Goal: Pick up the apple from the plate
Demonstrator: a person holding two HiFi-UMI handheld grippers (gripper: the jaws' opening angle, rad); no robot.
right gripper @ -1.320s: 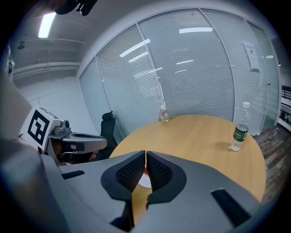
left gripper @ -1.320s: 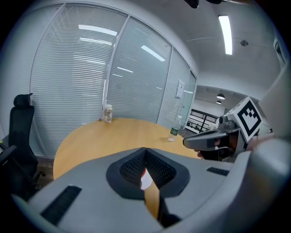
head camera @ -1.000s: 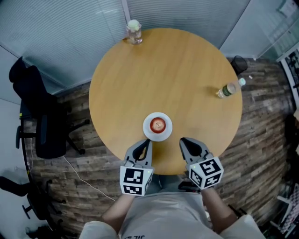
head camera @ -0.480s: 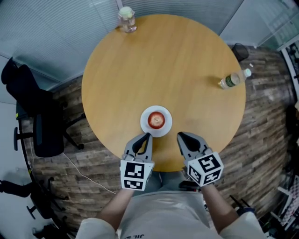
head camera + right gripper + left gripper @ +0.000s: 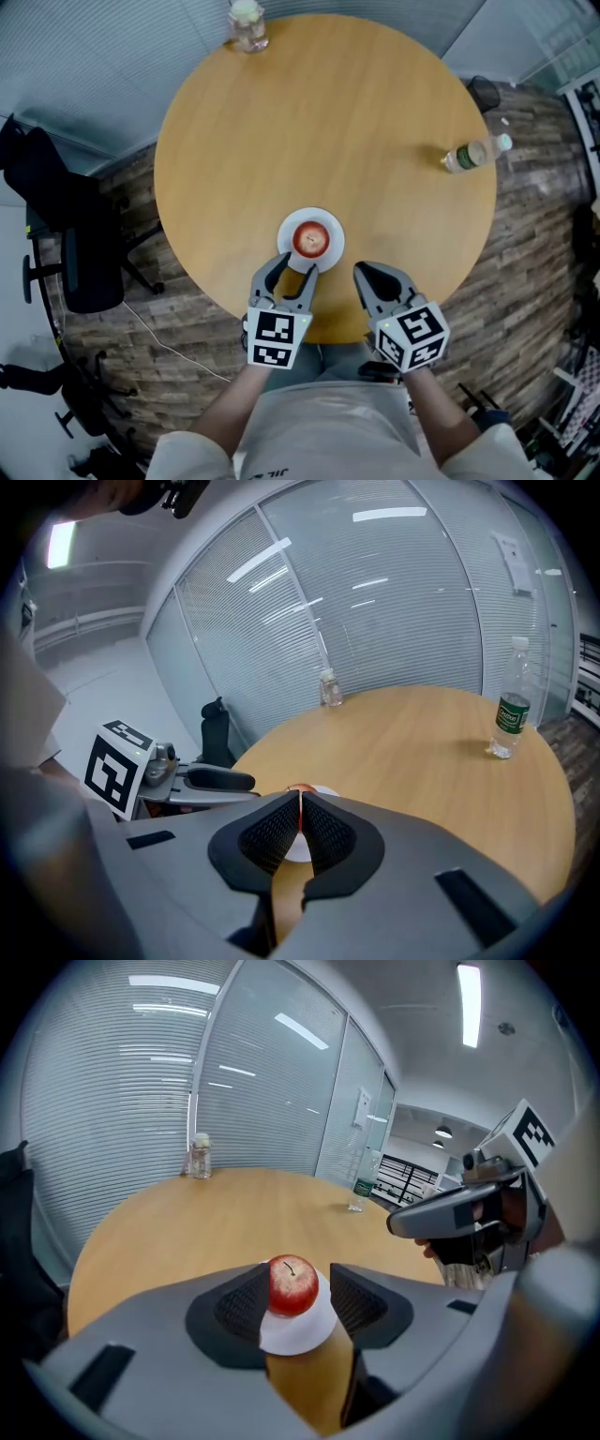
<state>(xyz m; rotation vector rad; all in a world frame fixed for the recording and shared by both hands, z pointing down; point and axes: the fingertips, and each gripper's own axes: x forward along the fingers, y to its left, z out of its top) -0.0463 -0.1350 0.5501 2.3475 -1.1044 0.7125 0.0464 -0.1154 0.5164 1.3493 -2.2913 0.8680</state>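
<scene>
A red apple (image 5: 311, 239) sits on a small white plate (image 5: 330, 256) near the front edge of the round wooden table (image 5: 328, 122). My left gripper (image 5: 292, 268) is at the plate's near rim with its jaws opening. The apple (image 5: 292, 1285) lies just beyond the tips, and the pads do not touch it. My right gripper (image 5: 362, 270) hovers to the right of the plate over the table edge, shut with nothing in it. In the right gripper view its closed jaws (image 5: 299, 803) hide most of the apple, and a bit of the plate (image 5: 324, 790) shows.
A water bottle (image 5: 473, 153) stands at the table's right edge and a glass jar (image 5: 247, 23) at its far edge. A black office chair (image 5: 66, 234) stands on the floor to the left. Glass walls with blinds lie beyond the table.
The left gripper's jaws have gone from shut to parted, and it has come forward to the plate's near rim. The right gripper stays shut, about where it was.
</scene>
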